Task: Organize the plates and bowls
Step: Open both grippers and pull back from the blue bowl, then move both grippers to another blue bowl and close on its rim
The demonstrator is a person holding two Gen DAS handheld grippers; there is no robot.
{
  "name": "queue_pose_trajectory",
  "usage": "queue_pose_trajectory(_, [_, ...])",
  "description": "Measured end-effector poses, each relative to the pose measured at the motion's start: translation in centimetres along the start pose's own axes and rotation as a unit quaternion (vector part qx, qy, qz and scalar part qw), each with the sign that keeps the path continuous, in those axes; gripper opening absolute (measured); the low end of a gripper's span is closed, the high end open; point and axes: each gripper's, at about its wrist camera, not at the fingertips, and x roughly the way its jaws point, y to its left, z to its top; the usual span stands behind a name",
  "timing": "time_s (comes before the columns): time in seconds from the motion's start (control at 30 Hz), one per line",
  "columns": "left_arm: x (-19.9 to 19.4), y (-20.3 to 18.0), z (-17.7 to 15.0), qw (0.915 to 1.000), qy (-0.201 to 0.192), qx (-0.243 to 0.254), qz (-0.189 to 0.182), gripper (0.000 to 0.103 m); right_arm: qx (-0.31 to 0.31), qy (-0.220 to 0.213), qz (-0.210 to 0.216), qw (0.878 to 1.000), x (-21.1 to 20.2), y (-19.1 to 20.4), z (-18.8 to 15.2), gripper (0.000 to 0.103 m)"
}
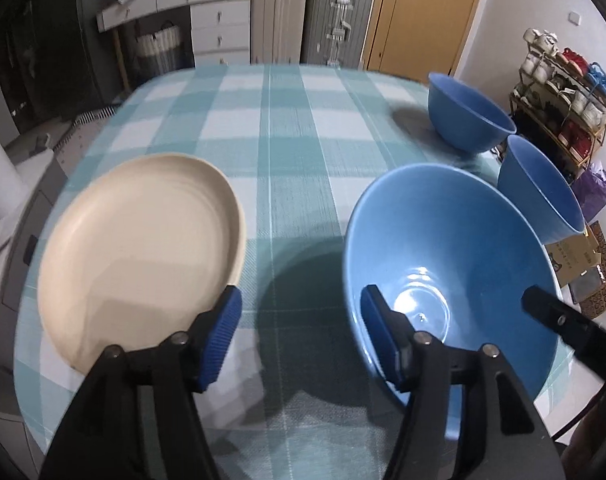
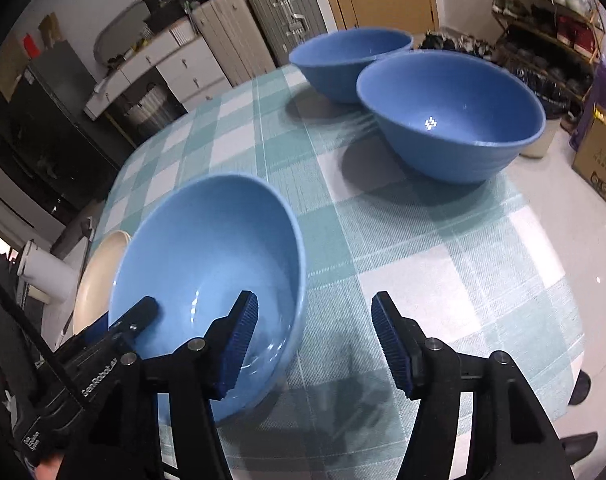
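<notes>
Three glossy blue round bowls and one cream round plate sit on the teal-checked tabletop, the plate left of the nearest bowl. "SenRobot" is printed on the left claw, which hangs spread apart and empty. The right claw is likewise apart.

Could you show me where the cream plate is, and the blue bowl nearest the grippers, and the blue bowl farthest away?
cream plate [image 1: 143, 256], left wrist view, on its flat centre.
nearest blue bowl [image 2: 207, 264], right wrist view, on its inner wall.
farthest blue bowl [image 2: 343, 76], right wrist view, on its outer wall.
</notes>
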Motion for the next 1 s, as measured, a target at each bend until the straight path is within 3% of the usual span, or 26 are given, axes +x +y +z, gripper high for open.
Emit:
queue_pose_trajectory(0.1, [-1.7,0.2,-0.3,0.9993,-0.034,-0.009,-0.011,0.09,0.007,-0.034,0.017,0.999,-1.4,-0.4,-0.1,0.071])
queue_pose_trajectory(0.23, [-3.9,-0.6,0.0,0.9969,-0.068,0.001,-0.04,0.091,-0.02,-0.111,0.022,0.993,-4.1,0.2,-0.4,0.083])
queue_pose_trajectory(0.5, [-9.2,-3.1,1.4,0.9818,-0.172,0.039,-0.071,0.097,-0.1,-0.257,0.025,0.961,-9.3,1.7,-1.0,0.089])
queue_pose_trajectory(0.63, [-11.5,-4.7,1.9,0.97,-0.224,0.072,-0.061,0.1,-0.089,-0.286,0.026,0.954,-11.6,0.6,-1.2,0.091])
queue_pose_trajectory(0.8, [-12.3,-4.3,1.7,0.9655,-0.242,0.05,-0.082,0.103,-0.066,-0.315,0.007,0.947,-12.9,-1.2,-1.9,0.1])
queue_pose_trajectory(1.0, [-11.6,-3.7,0.3,0.9635,-0.258,0.044,-0.054,0.103,-0.079,-0.286,0.009,0.955,-11.8,-2.1,-2.5,0.101])
